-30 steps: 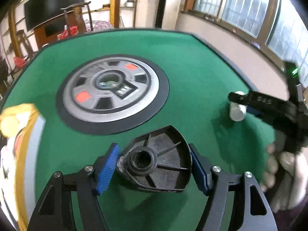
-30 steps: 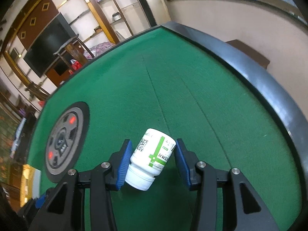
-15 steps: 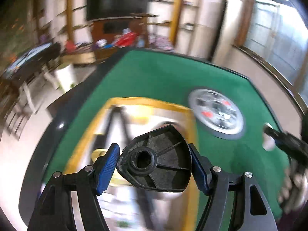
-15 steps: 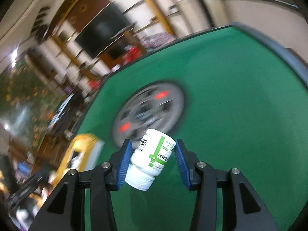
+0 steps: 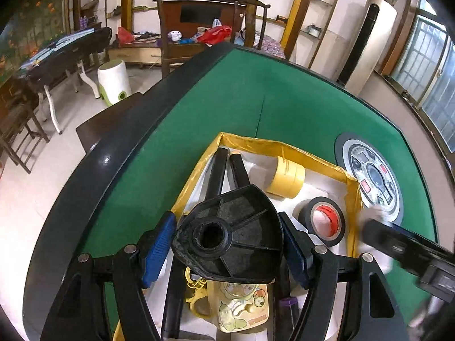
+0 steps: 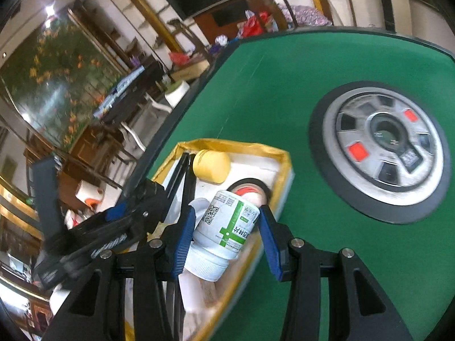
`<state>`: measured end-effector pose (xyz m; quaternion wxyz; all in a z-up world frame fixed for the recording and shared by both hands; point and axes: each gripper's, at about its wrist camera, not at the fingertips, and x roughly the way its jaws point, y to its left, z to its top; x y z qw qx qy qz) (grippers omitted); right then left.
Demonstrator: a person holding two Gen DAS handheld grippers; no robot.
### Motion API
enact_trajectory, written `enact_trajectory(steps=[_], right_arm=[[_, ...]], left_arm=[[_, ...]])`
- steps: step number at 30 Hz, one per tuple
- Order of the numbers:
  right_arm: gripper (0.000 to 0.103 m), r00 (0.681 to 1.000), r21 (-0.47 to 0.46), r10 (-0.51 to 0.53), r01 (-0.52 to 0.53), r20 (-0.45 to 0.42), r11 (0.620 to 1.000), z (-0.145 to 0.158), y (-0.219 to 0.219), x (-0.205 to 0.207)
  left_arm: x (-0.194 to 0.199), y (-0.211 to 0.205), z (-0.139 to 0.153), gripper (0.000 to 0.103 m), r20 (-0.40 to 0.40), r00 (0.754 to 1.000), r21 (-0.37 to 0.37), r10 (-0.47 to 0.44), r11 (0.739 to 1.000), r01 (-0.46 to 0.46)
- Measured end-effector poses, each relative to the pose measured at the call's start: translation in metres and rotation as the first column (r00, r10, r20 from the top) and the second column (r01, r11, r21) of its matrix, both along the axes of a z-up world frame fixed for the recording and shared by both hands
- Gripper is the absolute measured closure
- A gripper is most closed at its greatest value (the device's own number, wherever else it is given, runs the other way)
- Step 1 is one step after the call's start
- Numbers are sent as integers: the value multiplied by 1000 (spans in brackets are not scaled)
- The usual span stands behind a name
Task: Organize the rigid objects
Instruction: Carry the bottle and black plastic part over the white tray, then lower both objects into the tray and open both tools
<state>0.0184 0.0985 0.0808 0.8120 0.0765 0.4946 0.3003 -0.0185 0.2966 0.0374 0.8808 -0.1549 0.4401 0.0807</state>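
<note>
My left gripper (image 5: pixel 227 244) is shut on a black ribbed plastic part (image 5: pixel 230 236) and holds it above the yellow-rimmed white tray (image 5: pixel 284 146). My right gripper (image 6: pixel 226 234) is shut on a white pill bottle with a green label (image 6: pixel 226 227), cap toward me, over the tray's right edge (image 6: pixel 285 159). The tray holds a yellow tape roll (image 5: pixel 285 176), a black tape roll with a red core (image 5: pixel 324 221), black-handled pliers (image 5: pixel 217 170) and a cartoon card (image 5: pixel 241 307). The right gripper shows blurred in the left wrist view (image 5: pixel 403 244).
The tray sits on a green felt table (image 5: pixel 227 99) with a black rim (image 5: pixel 93 170). A round grey control dial (image 6: pixel 384 147) with red buttons lies in the table's middle, right of the tray. Chairs and furniture stand beyond the table.
Both grippers swung left from the open felt to the tray, each still holding its object. The tray and its contents have come into view under both.
</note>
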Motion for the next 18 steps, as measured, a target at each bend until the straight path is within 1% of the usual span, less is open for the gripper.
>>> enact_trajectory(steps=[4, 7, 8, 11, 13, 15, 18], right_arm=[[58, 1000, -81, 4, -4, -1, 997, -14, 26, 15], [58, 999, -131, 6, -2, 34, 991, -15, 35, 19], [58, 999, -142, 8, -2, 44, 990, -15, 35, 17], [57, 997, -140, 17, -7, 72, 990, -10, 37, 20], [56, 996, -120, 15, -5, 87, 993, -5, 33, 16], [49, 995, -89, -2, 11, 104, 996, 2, 27, 12], [48, 990, -76, -22, 33, 140, 997, 14, 16, 0]], left_arm=[[-7, 6, 1, 28, -6, 1000, -56, -9, 998, 9], [-19, 9, 10, 28, 30, 1000, -48, -2, 999, 4], [-22, 8, 13, 26, 42, 999, -48, 1, 999, 1], [-38, 2, 25, 24, 93, 996, -38, 6, 999, -3], [-46, -2, 31, 22, 114, 993, -22, 3, 1000, -1], [-53, -7, 36, 22, 133, 991, -9, 0, 1000, 1], [-68, -17, 42, 22, 167, 986, 25, 2, 1000, -7]])
